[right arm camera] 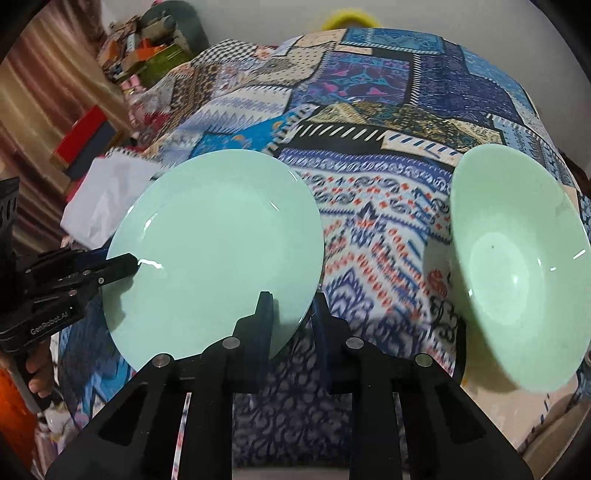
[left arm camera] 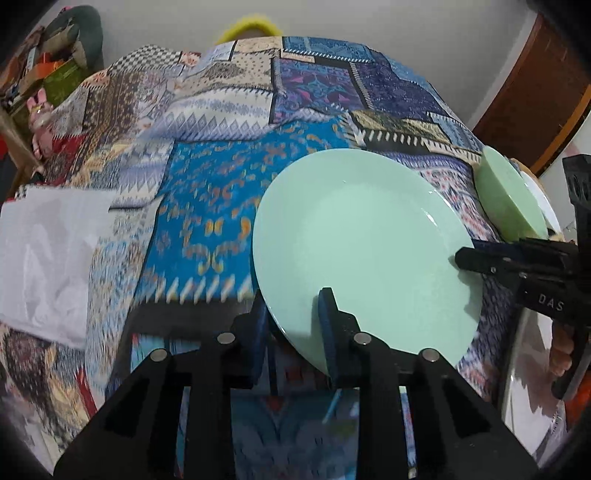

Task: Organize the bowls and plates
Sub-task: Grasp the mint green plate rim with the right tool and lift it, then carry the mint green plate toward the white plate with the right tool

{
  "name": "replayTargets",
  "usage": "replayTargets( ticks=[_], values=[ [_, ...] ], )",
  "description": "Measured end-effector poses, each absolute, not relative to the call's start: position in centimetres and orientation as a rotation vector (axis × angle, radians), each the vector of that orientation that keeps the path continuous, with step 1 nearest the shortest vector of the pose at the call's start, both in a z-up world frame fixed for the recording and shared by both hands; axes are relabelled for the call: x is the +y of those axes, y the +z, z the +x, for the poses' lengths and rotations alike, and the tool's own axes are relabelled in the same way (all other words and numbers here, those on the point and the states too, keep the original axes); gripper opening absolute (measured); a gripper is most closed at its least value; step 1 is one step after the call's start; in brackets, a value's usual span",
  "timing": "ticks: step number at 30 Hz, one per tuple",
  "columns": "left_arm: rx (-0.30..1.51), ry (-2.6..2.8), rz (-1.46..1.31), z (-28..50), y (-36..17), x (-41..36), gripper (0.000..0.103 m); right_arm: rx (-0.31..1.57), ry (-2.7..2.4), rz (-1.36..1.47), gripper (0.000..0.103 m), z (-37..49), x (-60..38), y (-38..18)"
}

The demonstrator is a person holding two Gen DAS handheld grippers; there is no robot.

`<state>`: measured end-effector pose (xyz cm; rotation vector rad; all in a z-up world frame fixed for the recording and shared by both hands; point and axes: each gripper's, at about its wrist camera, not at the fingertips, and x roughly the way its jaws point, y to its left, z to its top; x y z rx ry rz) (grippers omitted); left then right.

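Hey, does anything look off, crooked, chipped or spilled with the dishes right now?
Nothing spilled or visibly chipped. The green plate is held by both tongs, left tongs and right tongs pinching its rim at different spots. The green bowl sits apart on the patterned cloth.

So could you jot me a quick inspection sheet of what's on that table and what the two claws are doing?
Surface: patchwork cloth covers the table.
Job's things: mint plate; mint bowl to its right.
Clutter: white paper on the cloth's left side.
Grippers: left claw and right claw each grip opposite plate edges, one finger above and one below.
Cables: nothing seen.
Surroundings: piled boxes at far left, wooden door at right, yellow object behind the table.
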<state>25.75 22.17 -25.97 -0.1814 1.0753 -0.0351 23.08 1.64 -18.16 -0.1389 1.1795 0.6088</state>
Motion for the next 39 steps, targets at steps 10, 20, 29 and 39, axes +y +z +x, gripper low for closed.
replayTargets(
  ticks=[10,20,29,39],
  values=[
    [1.105,-0.057,-0.219,22.1,-26.1,21.4,0.027,1.198,0.666,-0.136,0.018,22.2,1.1,-18.3],
    [1.079,-0.032,-0.254,23.6,-26.6,22.2,0.028,1.19,0.666,-0.133,0.019,22.7,1.7,-19.0],
    [1.066,-0.02,-0.26,22.6,-26.0,21.9,0.028,1.154,0.648,-0.129,0.017,21.8,1.5,-18.0],
    [1.009,-0.023,-0.261,20.4,-22.4,20.8,0.028,1.07,0.652,-0.106,0.017,20.2,0.2,-14.4]
  ],
)
